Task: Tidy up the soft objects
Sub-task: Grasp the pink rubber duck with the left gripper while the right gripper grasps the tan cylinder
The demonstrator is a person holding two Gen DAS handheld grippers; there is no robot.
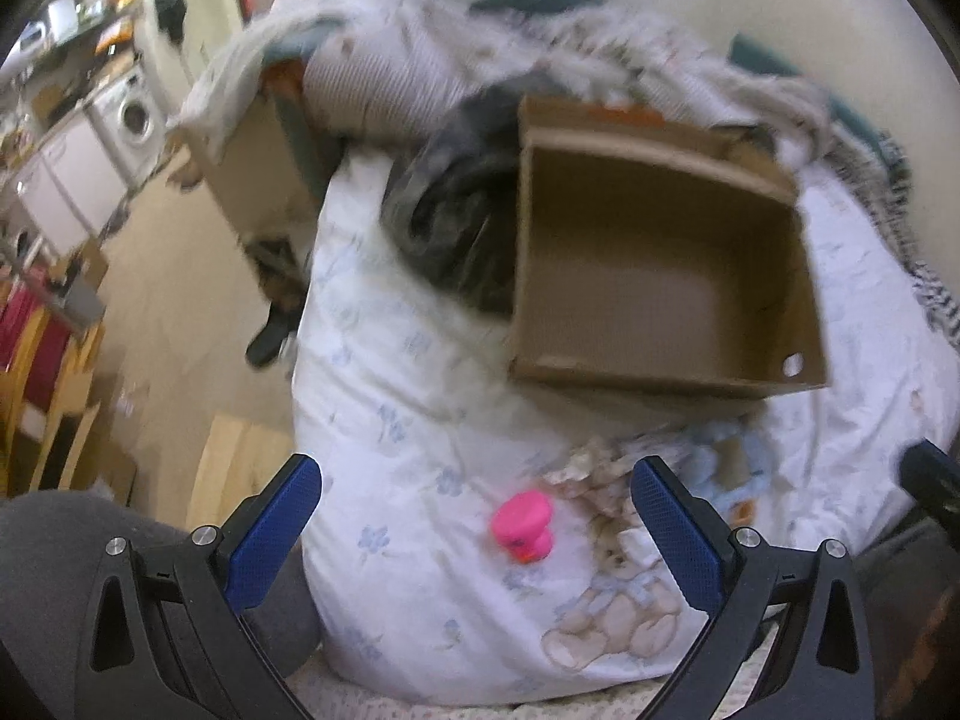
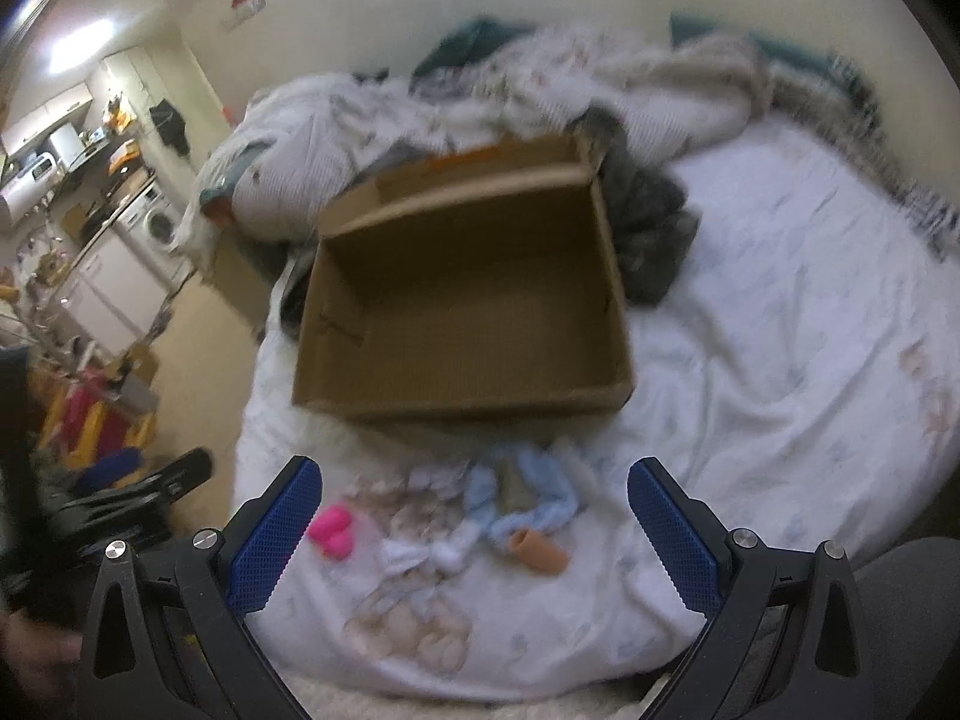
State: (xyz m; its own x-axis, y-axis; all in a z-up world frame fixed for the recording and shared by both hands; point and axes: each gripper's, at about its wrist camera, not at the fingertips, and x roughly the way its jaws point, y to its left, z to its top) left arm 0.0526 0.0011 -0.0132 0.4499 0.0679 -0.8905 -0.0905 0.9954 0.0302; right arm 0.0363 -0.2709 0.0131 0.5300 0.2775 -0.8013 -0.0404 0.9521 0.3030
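Observation:
An open, empty cardboard box (image 1: 660,276) lies on the white bed cover (image 1: 420,360); it also shows in the right wrist view (image 2: 468,300). In front of it lie a pink soft toy (image 1: 522,525) (image 2: 331,531), a light blue fluffy cloth (image 2: 528,498) (image 1: 729,468), a beige patterned cloth (image 2: 414,498) (image 1: 591,468) and an orange-brown piece (image 2: 540,549). My left gripper (image 1: 477,516) is open above the pink toy. My right gripper (image 2: 474,516) is open above the cloths. Both are empty.
A dark grey garment (image 2: 648,240) (image 1: 456,210) lies beside the box. Crumpled blankets and pillows (image 2: 600,78) pile at the bed's far side. The floor, a kitchen with a washing machine (image 1: 135,114) and chairs (image 1: 36,360) lie to the left.

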